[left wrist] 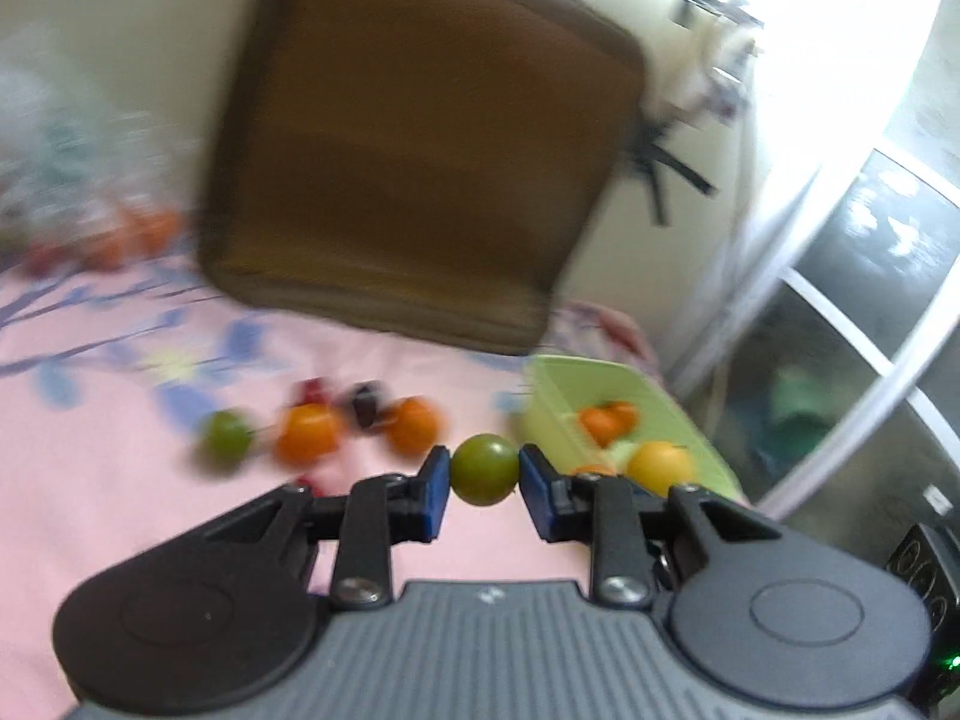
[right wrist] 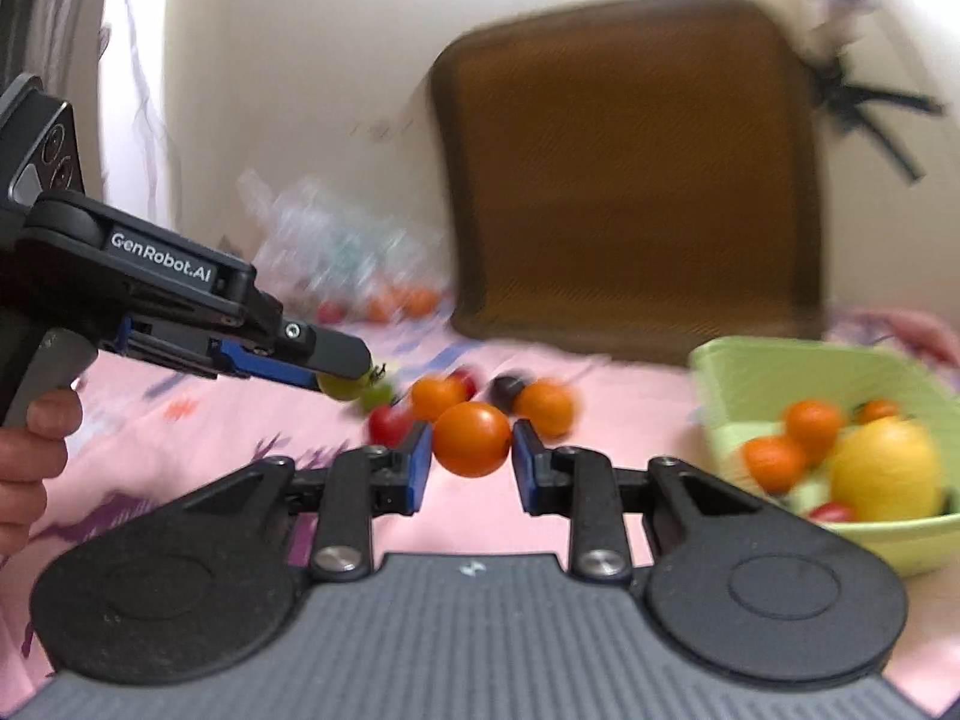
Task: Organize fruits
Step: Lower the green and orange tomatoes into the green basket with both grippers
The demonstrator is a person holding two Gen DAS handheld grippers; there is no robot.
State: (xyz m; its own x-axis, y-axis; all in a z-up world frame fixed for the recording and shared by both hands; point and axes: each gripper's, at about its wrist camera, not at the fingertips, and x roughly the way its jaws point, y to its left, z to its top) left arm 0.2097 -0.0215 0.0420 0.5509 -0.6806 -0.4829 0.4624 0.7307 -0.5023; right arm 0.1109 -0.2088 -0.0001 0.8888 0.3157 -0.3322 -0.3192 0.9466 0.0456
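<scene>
In the left wrist view my left gripper [left wrist: 485,476] is shut on a small green fruit [left wrist: 485,468], its blue pads pressing both sides. Behind it on the pink sheet lie another green fruit [left wrist: 226,433], two orange fruits [left wrist: 306,433] and dark ones. The light green basket [left wrist: 555,402] at the right holds orange fruits and a yellow one [left wrist: 660,467]. In the right wrist view my right gripper [right wrist: 471,447] is shut on an orange fruit [right wrist: 471,438]. The left gripper [right wrist: 342,381] reaches in from the left with its green fruit [right wrist: 339,387]. The basket [right wrist: 738,360] stands at the right.
A brown cushion [left wrist: 420,144] leans against the cream headboard behind the fruit. A clear plastic bag [right wrist: 336,240] with more fruit lies at the back left. A hand [right wrist: 30,450] holds the left gripper's handle. The bed's edge and a window frame [left wrist: 852,324] are at the right.
</scene>
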